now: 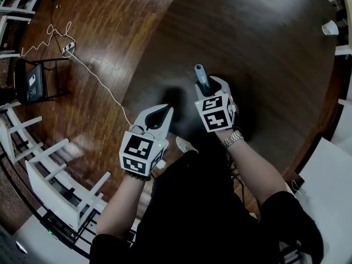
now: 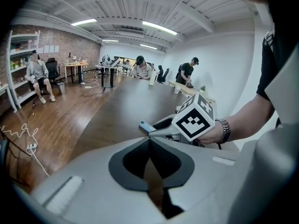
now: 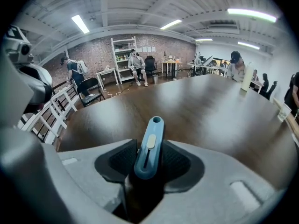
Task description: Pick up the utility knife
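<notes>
The utility knife point(image 3: 149, 148) is blue with a pale slider and a round hole at its tip. My right gripper point(image 3: 148, 158) is shut on it, the knife sticking out forward between the dark pads. In the head view the knife point(image 1: 200, 78) points away from me, held above the dark table point(image 1: 264, 54) by the right gripper point(image 1: 204, 87). My left gripper point(image 1: 160, 112) hovers to the left, shut with nothing between its jaws. In the left gripper view the left gripper point(image 2: 150, 146) has its pads meeting, and the knife's tip point(image 2: 144, 126) shows beyond it.
The dark round table point(image 3: 201, 111) spreads ahead, with a white cup point(image 1: 330, 28) at its far right edge. A white railing point(image 1: 49, 175) and a black chair point(image 1: 33, 81) stand on the wood floor at left, with a white cable point(image 1: 93, 73) trailing. Several people point(image 2: 140, 69) sit or stand in the room.
</notes>
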`<act>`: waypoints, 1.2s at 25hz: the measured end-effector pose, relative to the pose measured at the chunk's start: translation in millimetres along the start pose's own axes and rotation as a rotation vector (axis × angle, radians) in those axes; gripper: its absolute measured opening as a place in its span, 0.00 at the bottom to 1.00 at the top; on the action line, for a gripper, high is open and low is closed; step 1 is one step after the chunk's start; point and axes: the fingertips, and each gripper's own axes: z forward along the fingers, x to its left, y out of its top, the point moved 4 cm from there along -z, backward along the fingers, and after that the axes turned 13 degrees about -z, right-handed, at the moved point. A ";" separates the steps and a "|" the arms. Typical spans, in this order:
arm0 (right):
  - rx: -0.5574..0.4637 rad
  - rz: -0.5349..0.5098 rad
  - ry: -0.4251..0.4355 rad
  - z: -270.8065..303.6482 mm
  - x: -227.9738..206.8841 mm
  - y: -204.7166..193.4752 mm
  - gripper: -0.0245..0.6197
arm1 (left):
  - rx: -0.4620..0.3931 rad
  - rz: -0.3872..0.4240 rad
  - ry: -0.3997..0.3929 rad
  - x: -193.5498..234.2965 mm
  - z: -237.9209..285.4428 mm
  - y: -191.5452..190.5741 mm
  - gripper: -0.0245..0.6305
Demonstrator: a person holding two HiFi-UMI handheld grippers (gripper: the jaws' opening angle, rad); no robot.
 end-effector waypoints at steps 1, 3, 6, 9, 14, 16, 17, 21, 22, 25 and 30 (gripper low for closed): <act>0.001 -0.008 -0.007 0.2 -0.6 -0.3 0.29 | 0.001 0.000 0.001 0.2 0.5 0.1 0.06; 0.009 -0.009 -0.010 0.0 -1.7 -1.6 0.25 | 0.002 0.003 -0.002 -0.8 0.9 -0.4 0.06; 0.009 0.015 0.005 -2.5 -1.4 -3.2 0.24 | -0.001 0.009 -0.006 -4.0 -1.9 -1.1 0.06; -0.021 0.049 0.006 -11.8 -2.8 0.8 0.24 | -0.012 0.017 -0.008 -6.2 -6.0 0.7 0.06; -0.076 0.042 0.003 -35.5 2.4 18.4 0.24 | -0.044 0.029 -0.010 -10.3 -16.6 4.7 0.06; -0.100 0.036 0.001 -47.1 7.4 25.2 0.24 | -0.063 0.037 -0.012 -13.1 -23.8 5.2 0.06; -0.114 0.033 -0.001 -53.2 10.2 28.1 0.24 | -0.074 0.041 -0.012 -14.6 -28.4 5.2 0.06; -0.176 0.016 -0.011 -83.2 23.3 44.9 0.24 | -0.121 0.057 -0.013 -22.4 -50.4 6.0 0.06; -0.191 0.010 -0.016 -91.5 27.0 49.5 0.24 | -0.135 0.061 -0.014 -24.5 -56.8 5.9 0.06; -0.229 -0.012 -0.032 -117.0 42.4 58.5 0.24 | -0.180 0.073 -0.017 -31.4 -77.9 1.7 0.06; -0.288 -0.056 -0.063 -162.3 68.7 68.8 0.24 | -0.257 0.094 -0.026 -46.4 -113.2 -7.2 0.06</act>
